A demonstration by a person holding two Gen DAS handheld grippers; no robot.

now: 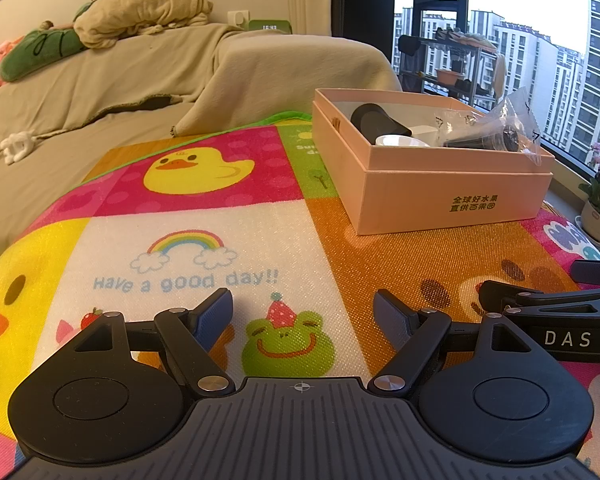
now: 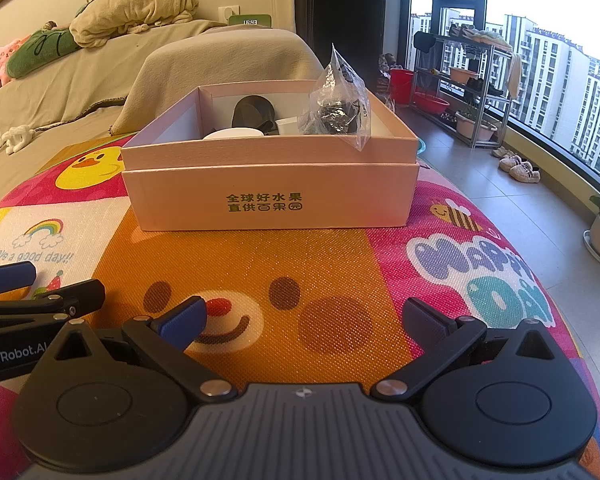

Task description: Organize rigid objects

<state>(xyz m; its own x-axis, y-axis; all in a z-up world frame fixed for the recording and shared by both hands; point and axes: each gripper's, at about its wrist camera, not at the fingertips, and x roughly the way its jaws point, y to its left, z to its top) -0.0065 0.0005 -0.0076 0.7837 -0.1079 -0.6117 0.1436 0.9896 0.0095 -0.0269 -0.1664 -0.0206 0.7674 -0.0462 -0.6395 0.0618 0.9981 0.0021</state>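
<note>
Pink box (image 2: 268, 196) sits on the bright cartoon mat (image 2: 340, 280), at its far side. Inside the box are a black cup (image 2: 254, 110), a white round thing (image 2: 232, 134) and a clear bag (image 2: 336, 108) of dark bits. Both the left gripper (image 1: 303, 312) and the right gripper (image 2: 304, 316) have their fingers spread wide, holding nothing, side by side near the mat.

Pink box (image 2: 268, 184) with green lettering; multicoloured cartoon-print mat (image 2: 340, 272).

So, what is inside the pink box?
In the box: a dark cylinder, a white round thing, a clear bag of dark parts. The walls hide the bottom.
</note>
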